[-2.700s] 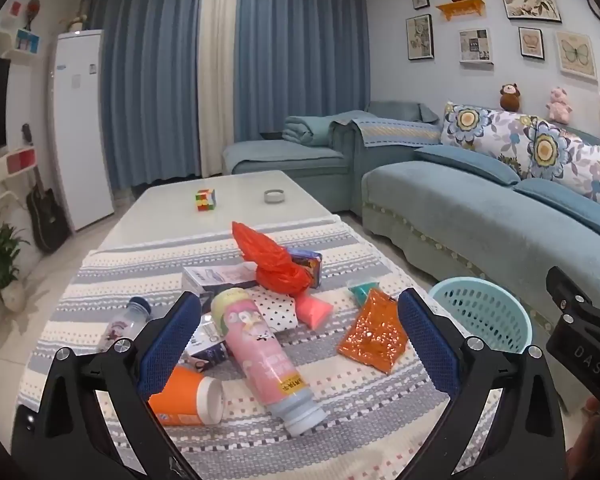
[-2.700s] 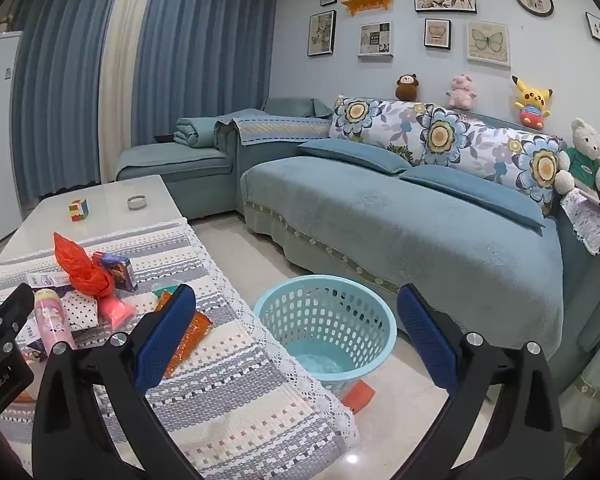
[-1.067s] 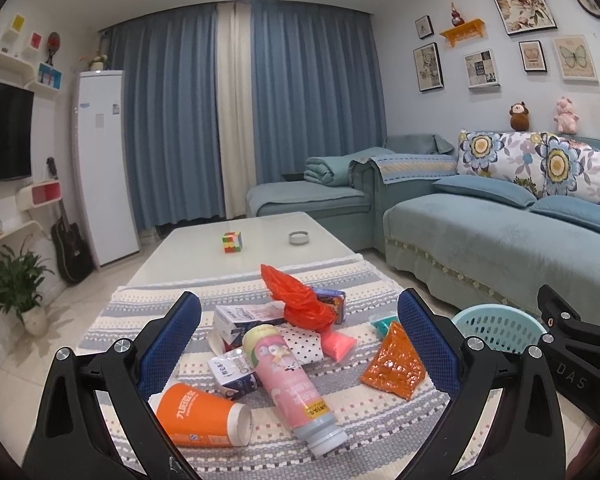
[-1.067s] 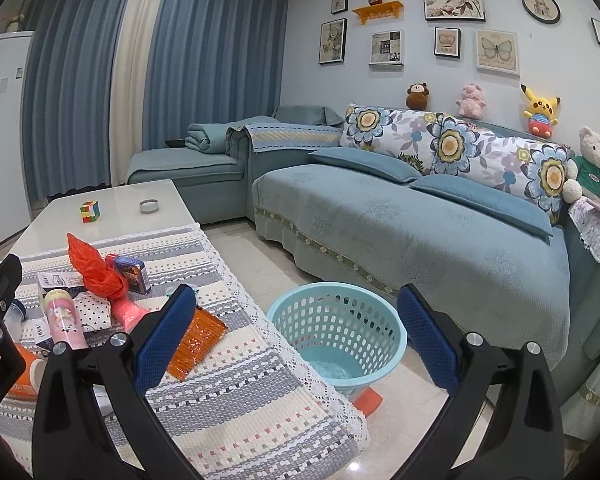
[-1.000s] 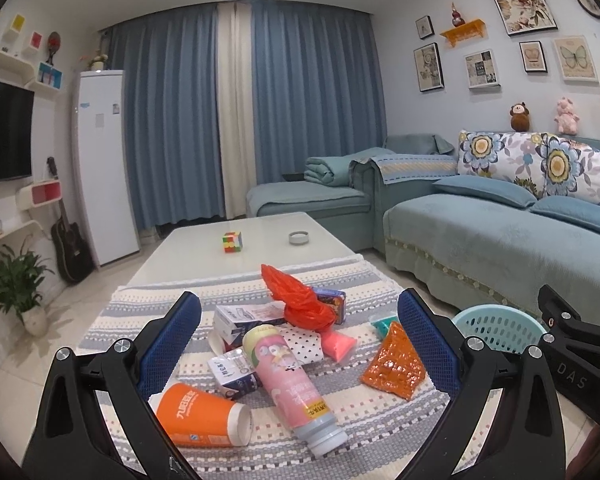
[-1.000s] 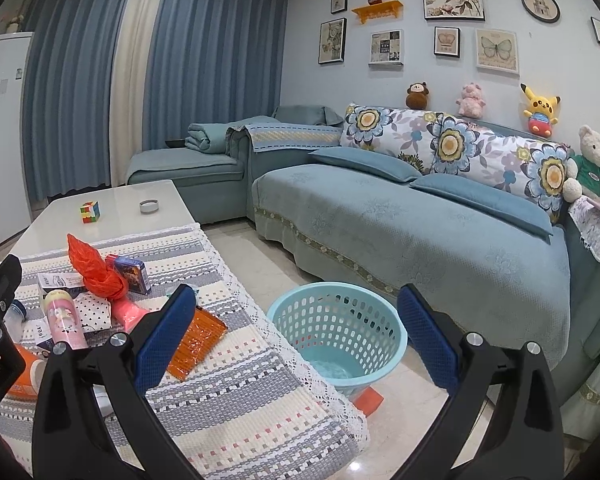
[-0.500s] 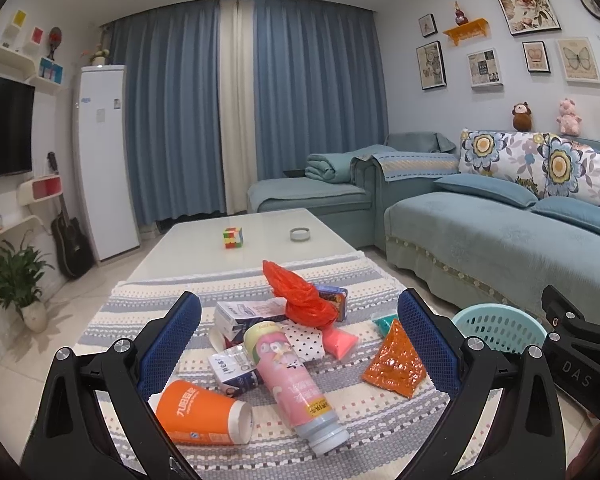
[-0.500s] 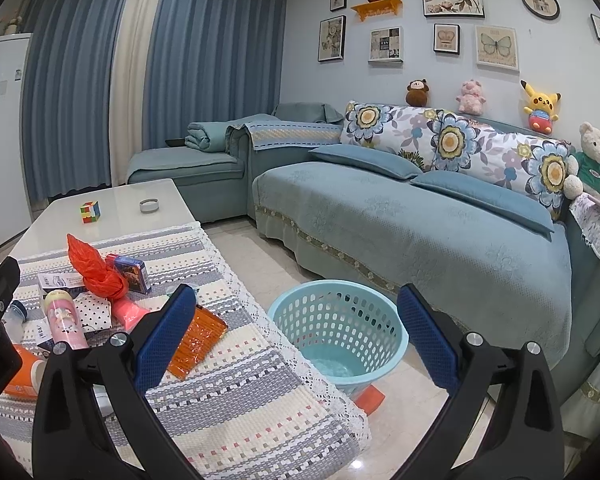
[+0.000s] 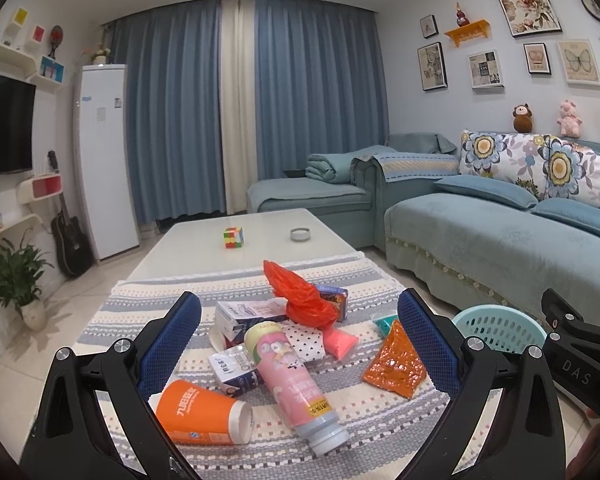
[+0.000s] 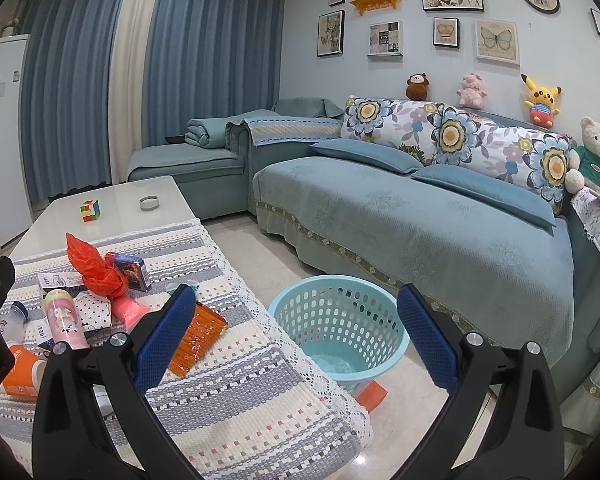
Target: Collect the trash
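Left gripper jaws wide, empty, view now tilted higher than seconds ago; orange cup, pink bottle, orange packet untouched on cloth; right gripper wide, empty above basket; collecting not yet begun.

The right gripper hangs wide open and empty over the striped cloth's edge, the orange wrapper just beside its left finger, the turquoise basket on the floor between table and sofa.
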{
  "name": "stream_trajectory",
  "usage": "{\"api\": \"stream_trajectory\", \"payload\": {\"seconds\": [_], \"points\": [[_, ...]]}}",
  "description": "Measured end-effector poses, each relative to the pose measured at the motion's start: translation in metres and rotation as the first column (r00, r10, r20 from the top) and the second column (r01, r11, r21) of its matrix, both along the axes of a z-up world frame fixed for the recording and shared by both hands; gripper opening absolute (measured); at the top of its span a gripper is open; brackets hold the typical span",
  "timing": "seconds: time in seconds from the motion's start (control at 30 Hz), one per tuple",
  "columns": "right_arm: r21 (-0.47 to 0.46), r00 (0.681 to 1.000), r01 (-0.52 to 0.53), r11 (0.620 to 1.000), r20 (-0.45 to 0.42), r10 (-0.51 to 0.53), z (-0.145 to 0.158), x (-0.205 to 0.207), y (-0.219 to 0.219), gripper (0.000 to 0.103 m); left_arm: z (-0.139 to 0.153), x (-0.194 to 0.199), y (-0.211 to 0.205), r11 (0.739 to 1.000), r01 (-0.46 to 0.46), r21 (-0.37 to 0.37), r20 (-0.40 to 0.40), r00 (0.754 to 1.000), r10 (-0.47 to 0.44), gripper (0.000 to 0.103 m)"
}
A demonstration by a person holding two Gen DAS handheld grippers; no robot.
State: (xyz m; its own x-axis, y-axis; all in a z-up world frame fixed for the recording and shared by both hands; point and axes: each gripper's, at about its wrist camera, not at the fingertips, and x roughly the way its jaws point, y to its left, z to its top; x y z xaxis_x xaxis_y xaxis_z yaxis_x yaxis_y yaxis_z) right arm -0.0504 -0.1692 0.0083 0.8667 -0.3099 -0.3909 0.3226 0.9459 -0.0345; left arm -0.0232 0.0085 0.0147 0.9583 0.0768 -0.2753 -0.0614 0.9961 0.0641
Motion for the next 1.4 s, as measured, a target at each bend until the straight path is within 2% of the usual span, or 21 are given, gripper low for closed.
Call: {"api": "stream_trajectory", "payload": {"seconds": [0.23, 0.4, 0.5, 0.57, 0.63, 0.73, 0.77, 0.83, 0.87, 0.9, 0.97, 1.1, 1.17, 1.23, 1.27, 1.37, 1.4], "points": [[0.000, 1.000, 0.005, 1.000, -0.014, -0.005, -0.001, 0.001, -0.002, 0.095, 0.002, 0.005, 0.014, 0.999, -0.005, -0.043, -0.035, 0.999, 0.003, 0.095], [0.015, 0.999, -0.002, 1.000, -0.049, 0.003, -0.005, 0.008, -0.006, 0.095, 0.002, 0.021, 0.074, 0.983, -0.084, -0.163, -0.089, 0.994, 0.070, 0.095], [0.052, 0.995, -0.054, 0.997, -0.078, 0.058, -0.007, 0.016, -0.010, 0.093, -0.003, 0.030, 0.103, 0.972, -0.110, -0.208, -0.143, 0.986, 0.082, 0.095], [0.053, 0.990, -0.107, 0.993, -0.088, 0.111, -0.009, 0.023, -0.010, 0.086, -0.007, 0.039, 0.115, 0.966, -0.086, -0.244, -0.193, 0.980, 0.038, 0.094], [0.042, 0.981, -0.147, 0.988, -0.118, 0.151, -0.011, 0.035, -0.007, 0.070, -0.011, 0.049, 0.120, 0.957, -0.060, -0.285, -0.246, 0.969, -0.013, 0.094], [0.061, 0.962, -0.223, 0.973, -0.149, 0.230, -0.017, 0.053, -0.006, 0.060, -0.023, 0.062, 0.115, 0.936, -0.007, -0.351, -0.305, 0.946, -0.107, 0.094], [0.066, 0.958, -0.234, 0.970, -0.155, 0.242, -0.020, 0.058, -0.005, 0.057, -0.030, 0.071, 0.109, 0.927, 0.009, -0.375, -0.346, 0.927, -0.148, 0.093], [0.090, 0.946, -0.252, 0.964, -0.188, 0.265, -0.029, 0.075, -0.005, 0.038, -0.046, 0.084, 0.099, 0.920, 0.008, -0.391, -0.411, 0.893, -0.182, 0.086], [0.100, 0.941, -0.257, 0.961, -0.199, 0.272, -0.033, 0.081, -0.005, 0.036, -0.054, 0.091, 0.093, 0.914, 0.012, -0.405, -0.440, 0.874, -0.206, 0.083], [0.119, 0.934, -0.267, 0.956, -0.212, 0.288, -0.040, 0.089, -0.005, 0.036, -0.065, 0.099, 0.088, 0.908, 0.006, -0.419, -0.471, 0.854, -0.222, 0.080], [0.126, 0.928, -0.274, 0.953, -0.227, 0.297, -0.048, 0.100, -0.003, 0.036, -0.082, 0.110, 0.079, 0.907, -0.014, -0.421, -0.508, 0.832, -0.223, 0.078], [0.174, 0.895, -0.322, 0.930, -0.265, 0.360, -0.066, 0.122, 0.006, 0.036, -0.101, 0.126, 0.067, 0.934, -0.057, -0.352, -0.551, 0.819, -0.158, 0.078], [0.194, 0.878, -0.340, 0.920, -0.287, 0.384, -0.075, 0.131, 0.013, 0.041, -0.107, 0.131, 0.062, 0.944, -0.073, -0.322, -0.567, 0.813, -0.131, 0.078], [0.215, 0.865, -0.349, 0.912, -0.300, 0.402, -0.084, 0.141, 0.017, 0.054, -0.113, 0.137, 0.058, 0.955, -0.093, -0.283, -0.593, 0.799, -0.098, 0.075], [0.232, 0.858, -0.354, 0.906, -0.304, 0.413, -0.088, 0.144, 0.018, 0.055, -0.118, 0.140, 0.057, 0.957, -0.104, -0.271, -0.603, 0.794, -0.085, 0.073], [0.262, 0.837, -0.363, 0.894, -0.330, 0.437, -0.097, 0.155, 0.021, 0.060, -0.123, 0.143, 0.061, 0.953, -0.117, -0.281, -0.618, 0.781, -0.086, 0.071], [0.269, 0.831, -0.363, 0.892, -0.339, 0.440, -0.101, 0.158, 0.023, 0.065, -0.126, 0.144, 0.063, 0.952, -0.122, -0.282, -0.622, 0.779, -0.085, 0.068]]}}
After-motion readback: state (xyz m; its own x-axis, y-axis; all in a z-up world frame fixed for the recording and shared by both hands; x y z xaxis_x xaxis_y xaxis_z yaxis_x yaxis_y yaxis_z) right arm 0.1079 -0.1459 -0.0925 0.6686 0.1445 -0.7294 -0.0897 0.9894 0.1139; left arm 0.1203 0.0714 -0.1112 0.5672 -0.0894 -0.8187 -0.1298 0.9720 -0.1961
